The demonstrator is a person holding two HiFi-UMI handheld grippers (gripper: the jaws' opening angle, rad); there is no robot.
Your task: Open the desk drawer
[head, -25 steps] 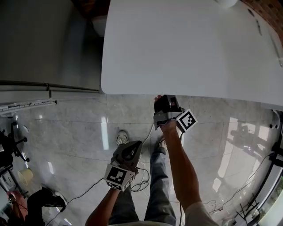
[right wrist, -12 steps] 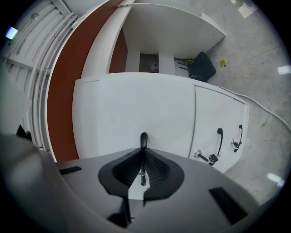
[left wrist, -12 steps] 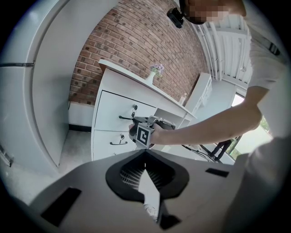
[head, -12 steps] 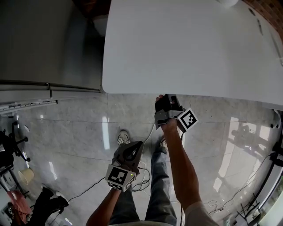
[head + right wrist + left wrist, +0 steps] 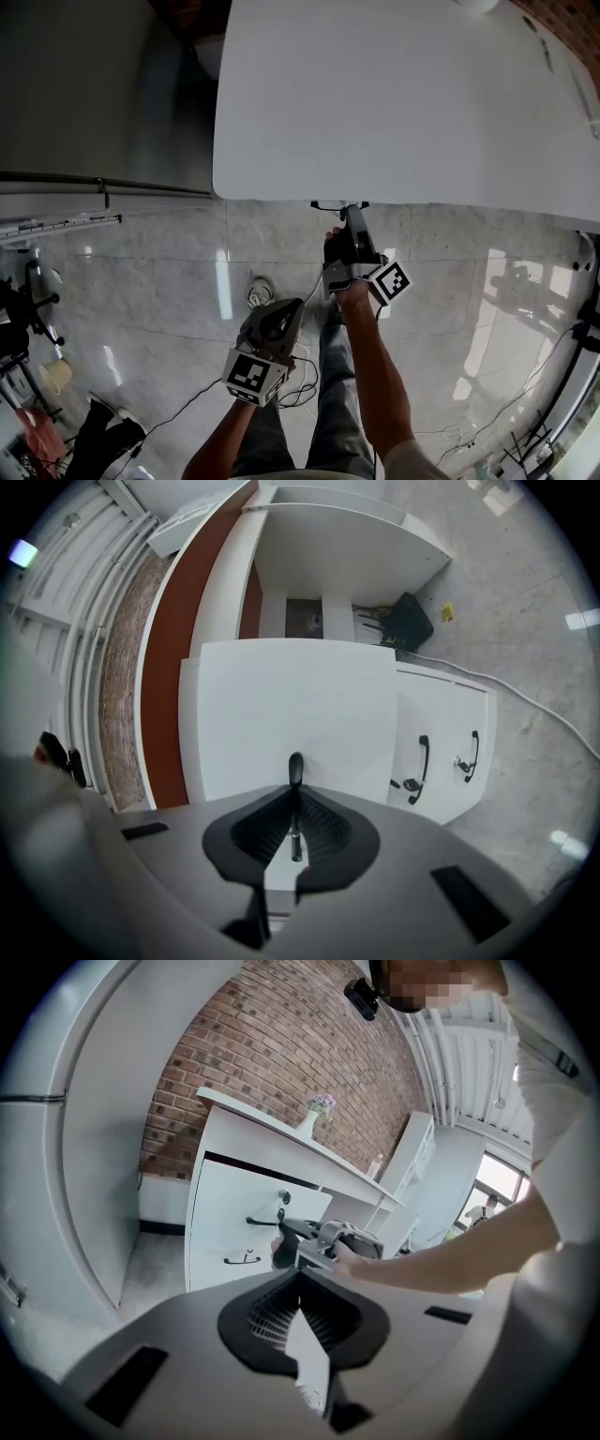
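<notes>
The white desk [image 5: 403, 94] fills the top of the head view. Just below its near edge shows the black drawer handle [image 5: 336, 203], with my right gripper [image 5: 349, 212] shut on it; its jaws have just closed round it. In the right gripper view the handle [image 5: 295, 765] sits pinched between the dark pads, against the white drawer front [image 5: 291, 705]. The left gripper view shows the top drawer [image 5: 253, 1208] standing slightly out from the desk. My left gripper [image 5: 284, 312] hangs lower left, away from the desk, its jaws shut on nothing.
Two more black handles [image 5: 421, 761] sit on drawer fronts beside the held one. A grey cabinet [image 5: 94, 94] stands to the left of the desk. Cables [image 5: 302, 380] trail on the tiled floor near the person's shoe [image 5: 258, 292]. A small vase [image 5: 314, 1115] is on the desk.
My right gripper has drawn back from the desk edge toward the person, and the handle with a strip of drawer now shows from under the desk top. The left gripper stayed put.
</notes>
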